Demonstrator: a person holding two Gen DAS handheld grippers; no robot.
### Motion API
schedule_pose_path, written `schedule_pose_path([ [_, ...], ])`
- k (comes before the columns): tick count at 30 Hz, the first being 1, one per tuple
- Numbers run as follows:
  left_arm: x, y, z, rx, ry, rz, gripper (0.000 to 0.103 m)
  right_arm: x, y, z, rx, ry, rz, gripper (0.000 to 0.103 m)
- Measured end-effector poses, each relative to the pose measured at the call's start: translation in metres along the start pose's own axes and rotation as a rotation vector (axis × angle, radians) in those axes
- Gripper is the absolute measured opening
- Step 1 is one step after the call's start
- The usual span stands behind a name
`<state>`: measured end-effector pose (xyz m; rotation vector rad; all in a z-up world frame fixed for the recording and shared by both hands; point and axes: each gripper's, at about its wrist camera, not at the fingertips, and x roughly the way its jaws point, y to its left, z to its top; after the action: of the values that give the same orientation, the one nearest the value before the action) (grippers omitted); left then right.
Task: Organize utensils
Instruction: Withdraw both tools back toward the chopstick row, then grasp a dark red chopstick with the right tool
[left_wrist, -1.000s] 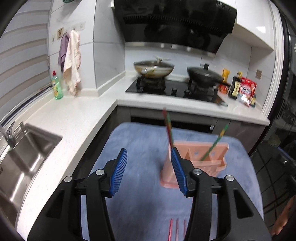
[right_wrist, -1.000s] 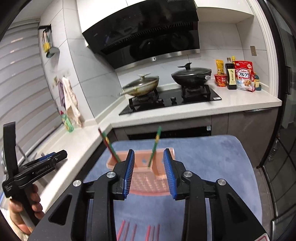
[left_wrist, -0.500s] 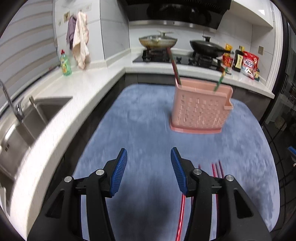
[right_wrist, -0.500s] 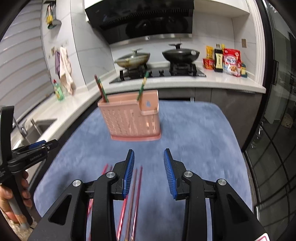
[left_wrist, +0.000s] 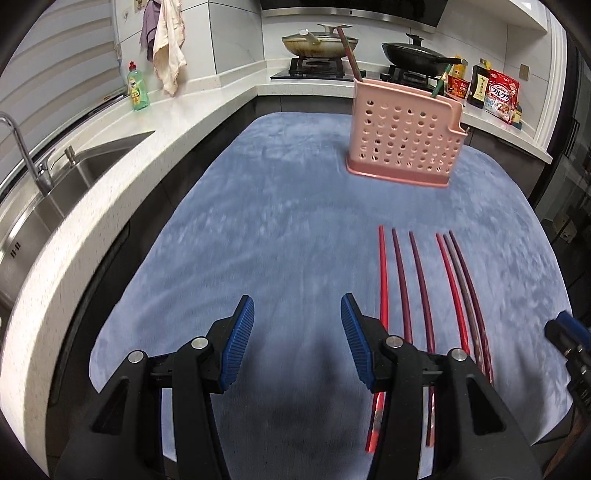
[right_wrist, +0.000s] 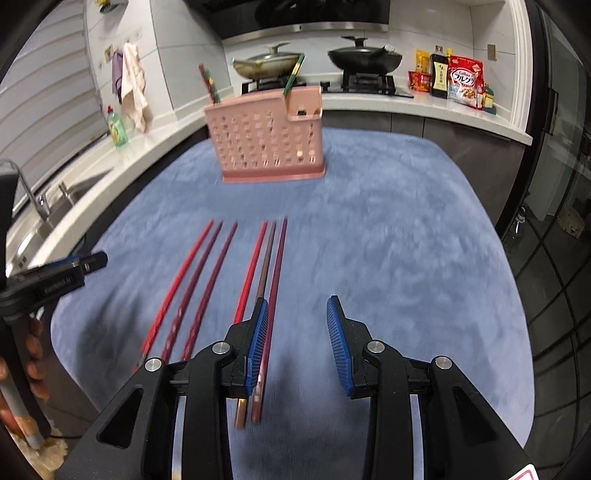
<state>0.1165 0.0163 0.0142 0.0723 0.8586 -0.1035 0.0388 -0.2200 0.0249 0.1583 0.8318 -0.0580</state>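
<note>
**Both grippers dropping toward the chopstick row, nothing held yet**

Since the earlier frames both wrist views are tilting down and pulling back: the pink holder (left_wrist: 404, 142), which was sitting right at the fingertips, is now standing well up the blue mat (left_wrist: 280, 206), and the loose chopsticks (left_wrist: 424, 291) are coming fully into view.

Left gripper (left_wrist: 297, 338) is hovering partly open over bare mat, jaws empty, with the leftmost red stick just beside its right finger. Right gripper (right_wrist: 295, 341) is likewise partly open and empty; the right-hand trio of sticks is passing under its left finger, not between the pads.

Six chopsticks are lying roughly parallel in two groups of three, tips toward the holder. Two more are already standing in the holder.

Handling judgement: sticks are looking light, stiff, thin and glossy, so likely slippery and prone to rolling on the plush mat. Pinching across the thicker near end, one stick at a time, is looking safest
</note>
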Motion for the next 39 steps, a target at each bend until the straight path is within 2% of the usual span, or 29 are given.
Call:
schedule_pose_path([
  [7,0.003,0.001,-0.021,-0.004,0.029,-0.006,0.047,0.011,0.007,-0.031,-0.001,0.057,0.013,0.030],
  [15,0.001,0.001,-0.035,-0.003,0.040,-0.003,0.047,0.020,0.016,-0.046,-0.015,0.094,0.030,0.020],
  [25,0.003,-0.002,-0.045,0.010,0.058,-0.008,0.047,0.029,0.022,-0.054,-0.024,0.122,0.043,0.011],
  [39,0.004,-0.007,-0.051,0.022,0.073,-0.019,0.047,0.036,0.019,-0.059,-0.006,0.134,0.045,0.007],
])
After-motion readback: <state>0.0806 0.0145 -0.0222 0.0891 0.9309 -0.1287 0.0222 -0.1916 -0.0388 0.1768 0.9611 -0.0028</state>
